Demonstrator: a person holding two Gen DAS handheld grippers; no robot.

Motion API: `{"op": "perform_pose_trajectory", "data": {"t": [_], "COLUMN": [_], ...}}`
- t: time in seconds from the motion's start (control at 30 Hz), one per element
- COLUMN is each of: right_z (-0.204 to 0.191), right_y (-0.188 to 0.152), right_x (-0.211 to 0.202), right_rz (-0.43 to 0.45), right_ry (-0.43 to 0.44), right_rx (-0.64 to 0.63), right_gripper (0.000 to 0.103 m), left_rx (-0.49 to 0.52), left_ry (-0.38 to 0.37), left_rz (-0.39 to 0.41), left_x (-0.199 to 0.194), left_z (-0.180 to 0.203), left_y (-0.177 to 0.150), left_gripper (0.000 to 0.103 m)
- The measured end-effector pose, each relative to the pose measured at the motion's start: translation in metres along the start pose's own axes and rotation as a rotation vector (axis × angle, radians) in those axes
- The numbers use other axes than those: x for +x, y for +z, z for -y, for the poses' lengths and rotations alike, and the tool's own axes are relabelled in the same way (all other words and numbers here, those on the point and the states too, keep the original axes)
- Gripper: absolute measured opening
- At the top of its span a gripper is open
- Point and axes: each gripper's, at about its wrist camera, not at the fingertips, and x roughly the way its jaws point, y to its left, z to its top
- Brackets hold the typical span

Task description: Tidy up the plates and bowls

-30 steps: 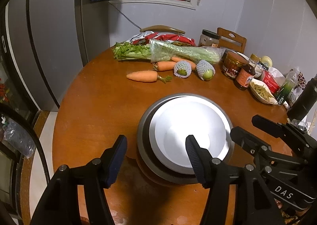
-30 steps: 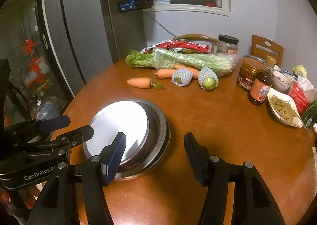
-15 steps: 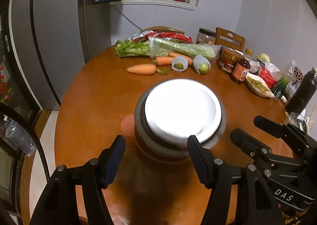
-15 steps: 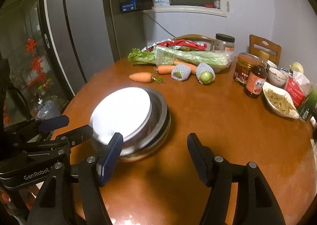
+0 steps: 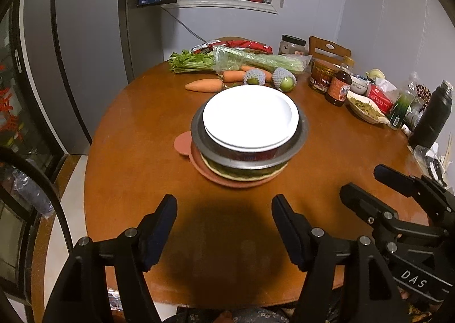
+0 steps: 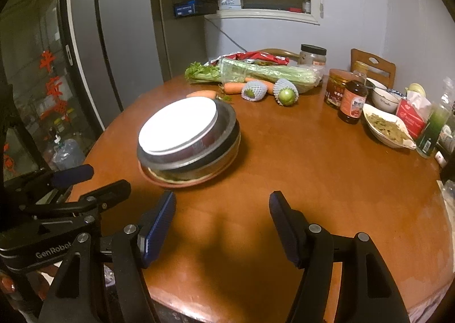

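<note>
Glossy white ceramic plate (image 5: pixel 250 116) in dull brushed-metal bowl (image 5: pixel 298 139), on matt terracotta mat (image 5: pixel 183 145); tabletop (image 5: pixel 136 152) polished wood; hand-held gripper (image 5: pixel 224 227) matt black plastic, ribbed pads.

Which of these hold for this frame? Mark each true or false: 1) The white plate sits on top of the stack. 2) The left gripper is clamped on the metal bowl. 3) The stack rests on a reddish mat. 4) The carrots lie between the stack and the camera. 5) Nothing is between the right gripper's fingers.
1) True: the white plate tops the stack.
2) False: the left gripper is open and short of the metal bowl, touching nothing; its jaws have just been opening.
3) True: a reddish mat lies under the stack.
4) False: the carrots lie beyond the stack.
5) True: the right gripper is open over bare table.
</note>
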Motion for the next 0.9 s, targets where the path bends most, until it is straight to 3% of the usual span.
{"op": "perform_pose_trajectory", "data": {"t": [0.37, 0.9], "right_z": [-0.004, 0.001], "right_y": [-0.025, -0.033], "right_x": [-0.018, -0.037], "right_rz": [0.01, 0.031], "right_ry": [-0.012, -0.035], "right_rx": [-0.002, 0.003], "right_gripper": [0.07, 0.071], "left_rx": [0.015, 0.034], "left_ry": [0.007, 0.017], "left_rz": [0.015, 0.012], "left_x": [-0.014, -0.022], "left_z": [0.002, 0.011], "left_y": [-0.018, -0.025], "left_gripper": [0.072, 0.074]}}
